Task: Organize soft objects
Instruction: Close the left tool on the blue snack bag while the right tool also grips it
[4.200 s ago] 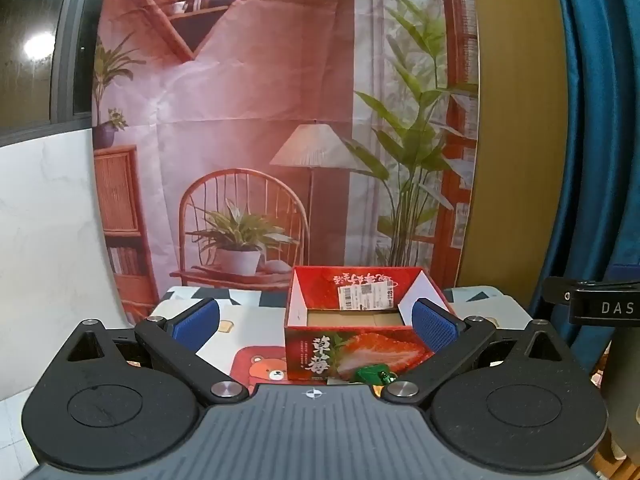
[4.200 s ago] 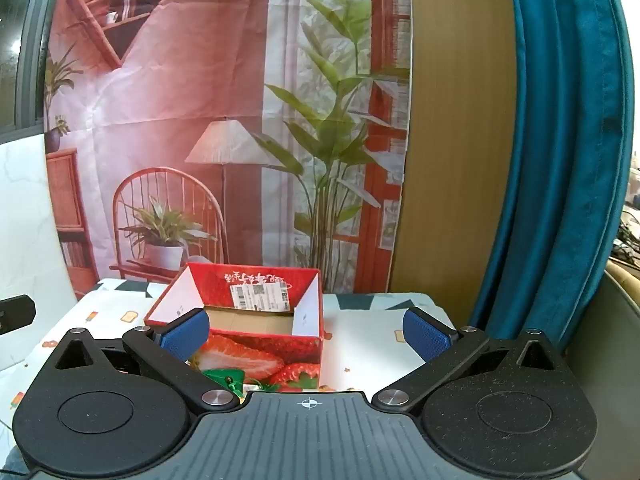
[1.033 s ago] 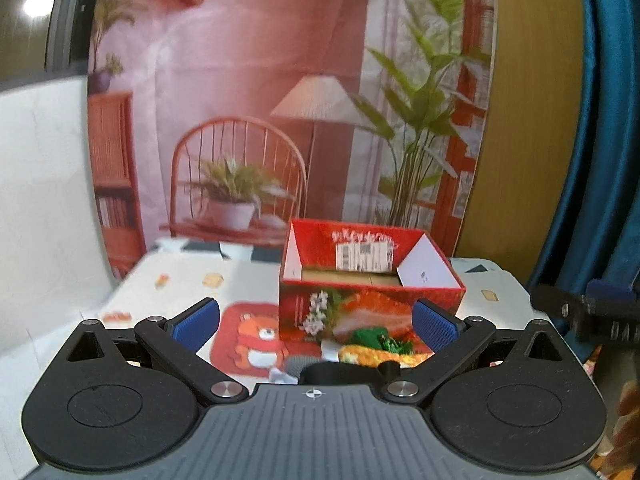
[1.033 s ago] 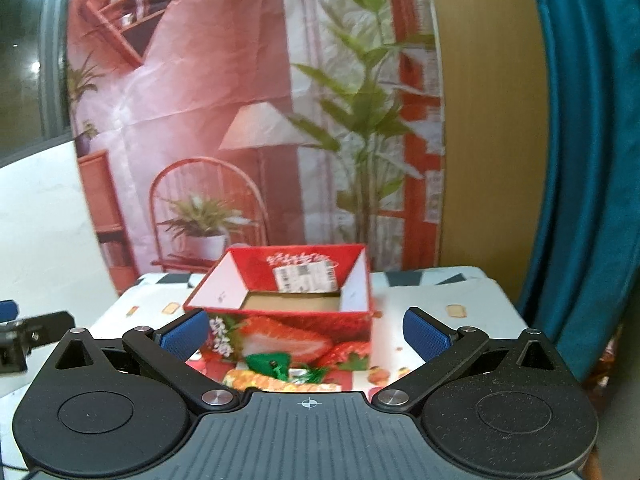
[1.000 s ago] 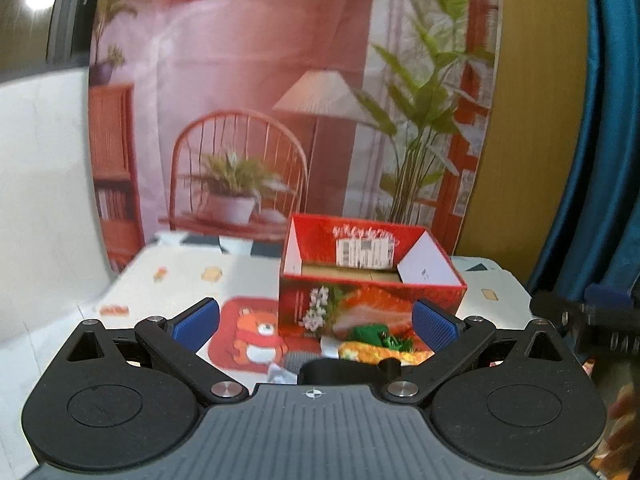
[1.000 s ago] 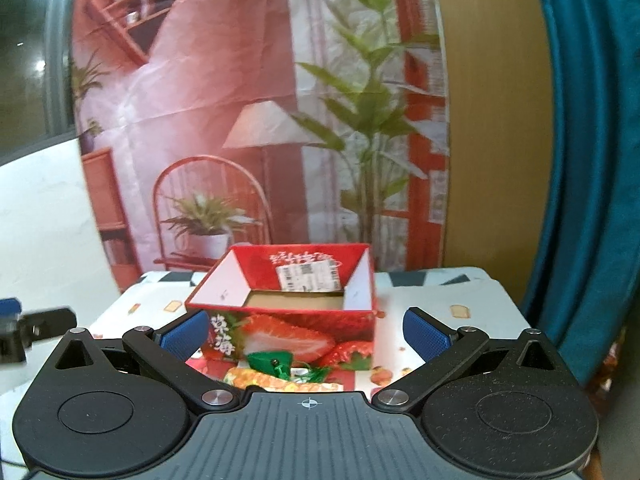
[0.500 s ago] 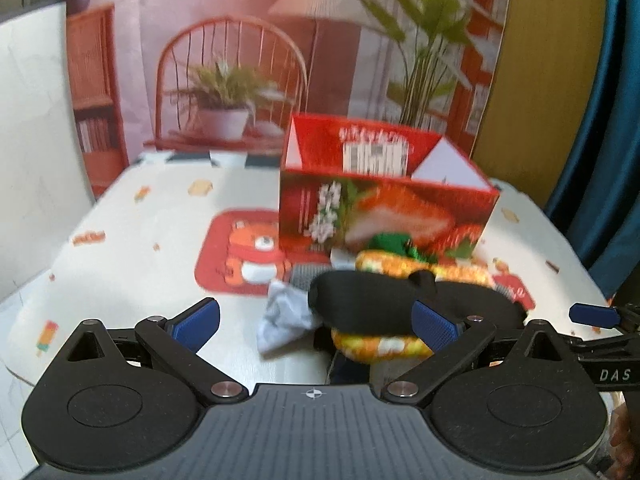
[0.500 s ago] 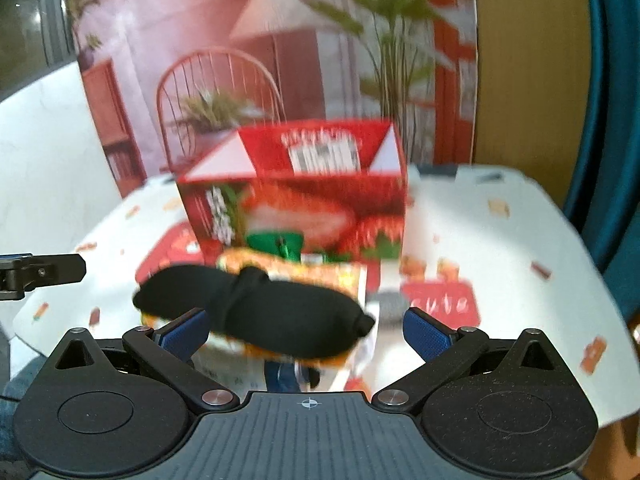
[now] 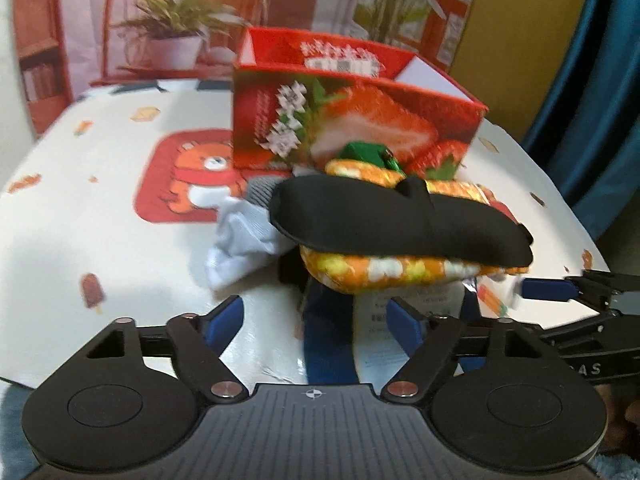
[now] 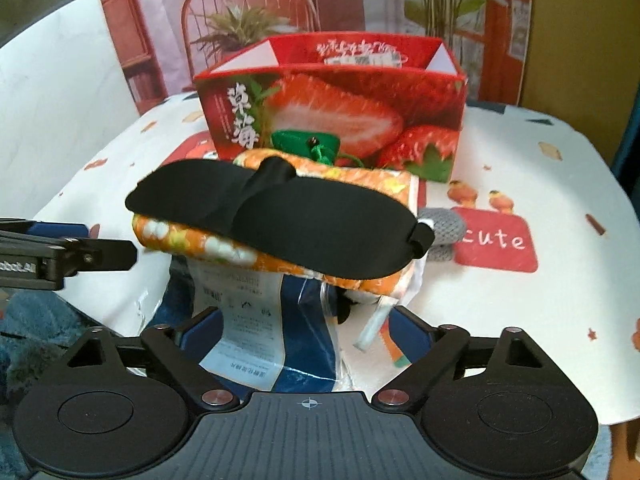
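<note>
Left gripper (image 9: 316,316): jaws apart, just been closing, nothing clamped; a clear bag of blue fabric (image 9: 328,344) lies between the pads. Right gripper (image 10: 304,330): jaws likewise apart and just been closing, straddling the same bag with its white label (image 10: 244,320), not pressing it. Directly ahead of both, a black eye mask (image 10: 280,216) rests on an orange floral pouch (image 10: 224,248). A white sock (image 9: 244,240) lies beyond the left gripper's left finger. Farthest ahead stands the open strawberry box (image 10: 332,108) on the tablecloth (image 9: 100,208).

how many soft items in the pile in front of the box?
At least 6: black eye mask on top, orange pouch under it, green pouch by the box, white sock left, grey knit right, blue bagged item underneath. More may be hidden.
</note>
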{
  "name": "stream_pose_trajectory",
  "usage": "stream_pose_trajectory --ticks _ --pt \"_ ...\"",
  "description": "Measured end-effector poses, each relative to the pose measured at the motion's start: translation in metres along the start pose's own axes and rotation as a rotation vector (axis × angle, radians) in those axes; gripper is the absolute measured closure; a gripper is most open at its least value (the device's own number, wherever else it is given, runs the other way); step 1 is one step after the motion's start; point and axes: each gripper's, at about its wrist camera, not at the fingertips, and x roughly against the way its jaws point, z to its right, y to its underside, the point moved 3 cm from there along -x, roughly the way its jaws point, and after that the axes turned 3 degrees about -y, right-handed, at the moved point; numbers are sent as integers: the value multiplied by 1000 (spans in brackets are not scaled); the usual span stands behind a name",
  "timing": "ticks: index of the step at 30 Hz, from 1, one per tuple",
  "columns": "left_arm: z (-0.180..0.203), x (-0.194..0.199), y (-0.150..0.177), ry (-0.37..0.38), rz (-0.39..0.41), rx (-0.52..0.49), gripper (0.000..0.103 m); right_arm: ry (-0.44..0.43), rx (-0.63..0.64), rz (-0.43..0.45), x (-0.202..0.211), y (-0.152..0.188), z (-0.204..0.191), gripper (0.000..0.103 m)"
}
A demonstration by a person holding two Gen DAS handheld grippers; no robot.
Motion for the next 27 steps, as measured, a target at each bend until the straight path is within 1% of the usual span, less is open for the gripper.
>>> stream_pose_trajectory --ticks 2,5,11,15,17,20,23,27 --pt "0 -7 3 23 -20 3 27 -7 -3 -5 -5 1 1 23" --pt "0 -16 7 41 -46 5 31 -11 5 -14 -10 2 0 28" --pt "1 -26 11 80 -74 7 32 -25 37 -39 -14 6 -8 30" --pt "0 -30 13 86 -71 15 42 -33 39 -43 -18 6 -8 36" --pt "-3 -35 13 80 -71 25 44 -35 40 -34 -20 6 -8 42" --pt "-7 -40 12 76 -67 44 44 -36 42 -22 -23 6 -8 49" --pt "-9 -46 12 86 -78 57 44 -36 45 -20 -27 6 -8 52" --pt "-6 -51 12 105 -87 45 44 -36 40 -14 -31 6 -8 53"
